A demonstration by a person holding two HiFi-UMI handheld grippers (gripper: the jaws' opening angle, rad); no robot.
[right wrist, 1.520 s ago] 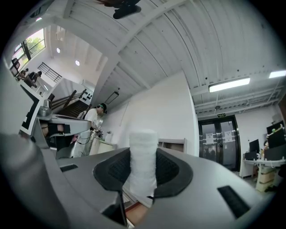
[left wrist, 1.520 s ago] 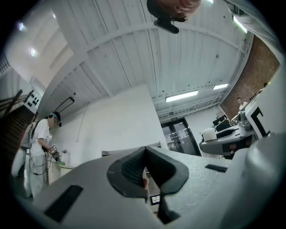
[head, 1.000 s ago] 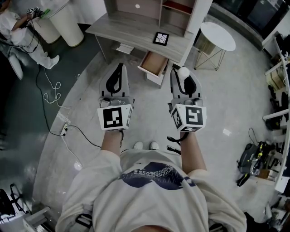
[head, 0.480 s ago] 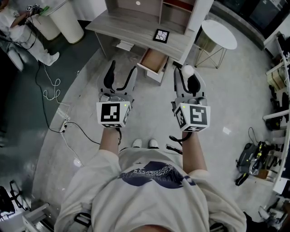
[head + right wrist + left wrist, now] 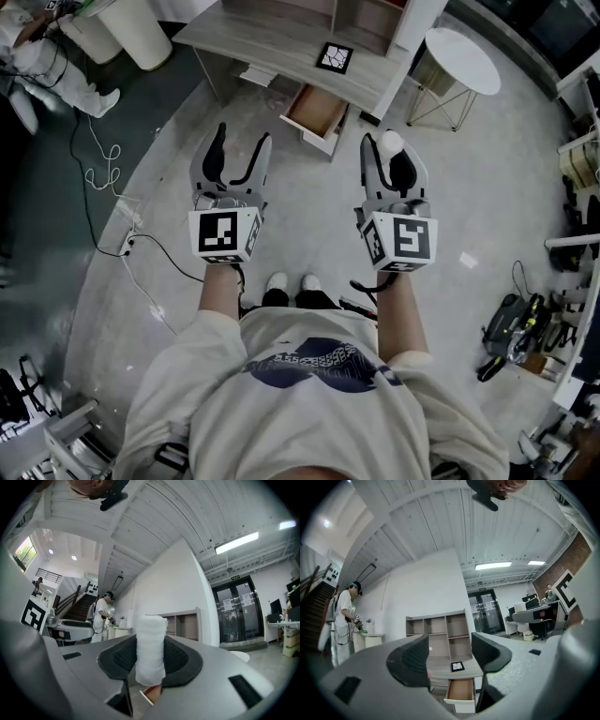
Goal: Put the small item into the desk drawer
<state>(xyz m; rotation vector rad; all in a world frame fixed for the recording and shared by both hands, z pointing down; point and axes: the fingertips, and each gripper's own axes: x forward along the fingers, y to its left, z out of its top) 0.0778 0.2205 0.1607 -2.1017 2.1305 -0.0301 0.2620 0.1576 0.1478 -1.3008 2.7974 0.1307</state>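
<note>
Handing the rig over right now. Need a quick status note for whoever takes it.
Left gripper: open, its jaws have just been opening, nothing between them.
Right gripper: shut on the small white roll.
Desk drawer: pulled open, ahead of both grippers and apart from them.
Done: roll in hand, drawer open.
Left: carry the roll to the drawer and release it inside.

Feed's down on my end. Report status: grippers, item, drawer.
Left gripper just opened, empty. Right gripper shut on white roll. Drawer open ahead, nothing seen blocking it.
</note>
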